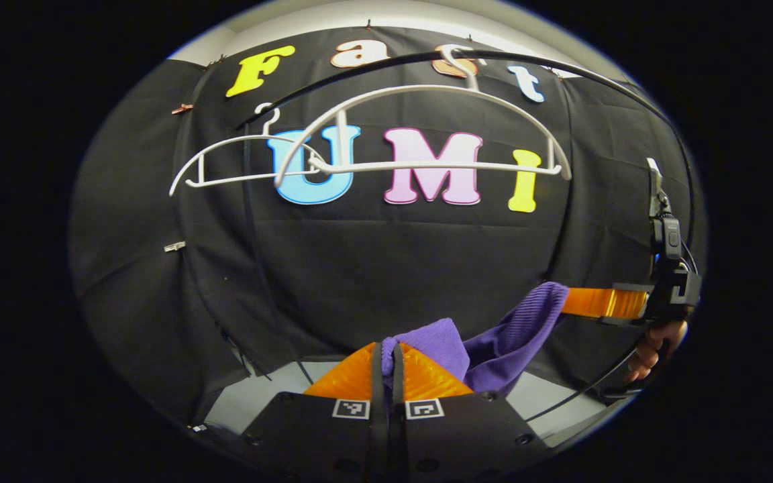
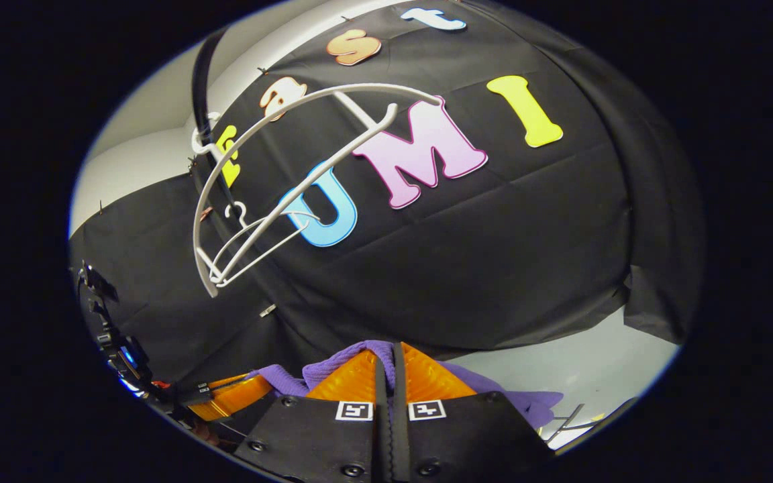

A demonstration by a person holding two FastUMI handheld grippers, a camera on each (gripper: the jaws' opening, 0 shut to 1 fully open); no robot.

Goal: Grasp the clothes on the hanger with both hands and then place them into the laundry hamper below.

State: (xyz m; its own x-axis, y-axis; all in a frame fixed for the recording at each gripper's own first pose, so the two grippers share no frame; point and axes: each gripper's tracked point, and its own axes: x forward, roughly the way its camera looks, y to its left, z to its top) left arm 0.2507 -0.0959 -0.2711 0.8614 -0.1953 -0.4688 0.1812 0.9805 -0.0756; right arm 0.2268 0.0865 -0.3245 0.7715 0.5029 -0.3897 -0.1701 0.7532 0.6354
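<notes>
- The left gripper has its fingers pressed together on a fold of the purple garment, which bunches up just past the tips.
- The right gripper is likewise clamped on purple cloth that bulges over and beside its tips; in the left gripper view it shows farther off, a hand on its handle, the cloth strung between the two.
- The garment looks like a soft ribbed knit: light, limp, not slippery, not fragile. I judge it will sag between the holds and trail, so two well-apart pinches on bunched cloth suit it.
- It hangs free of the white hangers, which sit bare on a dark curved rail above, a smaller one beside the larger.
- Behind is the black cloth wall; a pale floor or surface lies below it.
- The hamper cannot be made out with certainty; thin wires at the lower edge of the right gripper view may belong to it.
</notes>
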